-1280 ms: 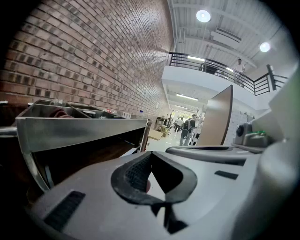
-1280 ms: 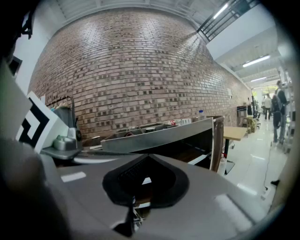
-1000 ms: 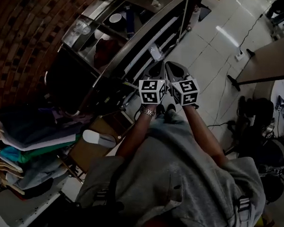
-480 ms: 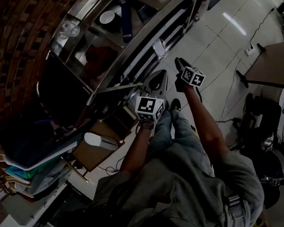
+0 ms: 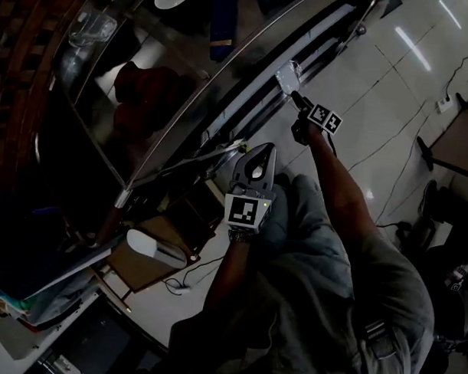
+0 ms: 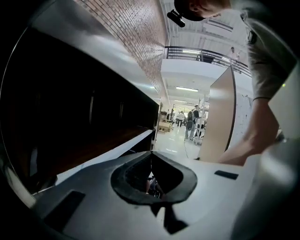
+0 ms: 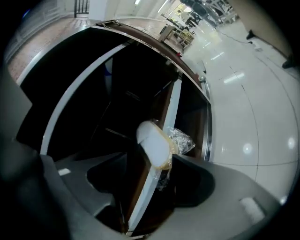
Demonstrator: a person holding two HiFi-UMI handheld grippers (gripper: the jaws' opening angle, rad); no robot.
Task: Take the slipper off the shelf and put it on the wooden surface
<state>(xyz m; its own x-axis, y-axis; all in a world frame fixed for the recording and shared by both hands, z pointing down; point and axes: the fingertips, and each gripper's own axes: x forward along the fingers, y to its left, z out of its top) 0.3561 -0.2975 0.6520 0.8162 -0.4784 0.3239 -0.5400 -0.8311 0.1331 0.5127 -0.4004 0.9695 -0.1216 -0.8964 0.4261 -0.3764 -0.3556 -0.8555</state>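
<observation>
Dim room: white tiled floor [image 5: 390,96], brick wall [image 5: 23,75] behind a dark shelf [image 5: 245,75] w/ metal rails. Your right gripper [image 5: 300,100] was up at the shelf edge, jaws opening. The slipper [image 7: 154,145] sat right btwn them, just ahead of the tips: white, tan sole, in crinkly plastic wrap. The pads weren't pressing on it, so nothing was held. Its long axis ran roughly away from the jaws, leaning a bit left, so I'd judge the next close had to come across its narrow width. Your left gripper [image 5: 254,156] hung lower, well apart from the slipper, jaws together & empty. The right was clearly the nearer one. The wooden surface [image 5: 135,271] lay well back & left of both jaws, low by the floor, w/ another white slipper-like item [image 5: 157,247] already on it.
</observation>
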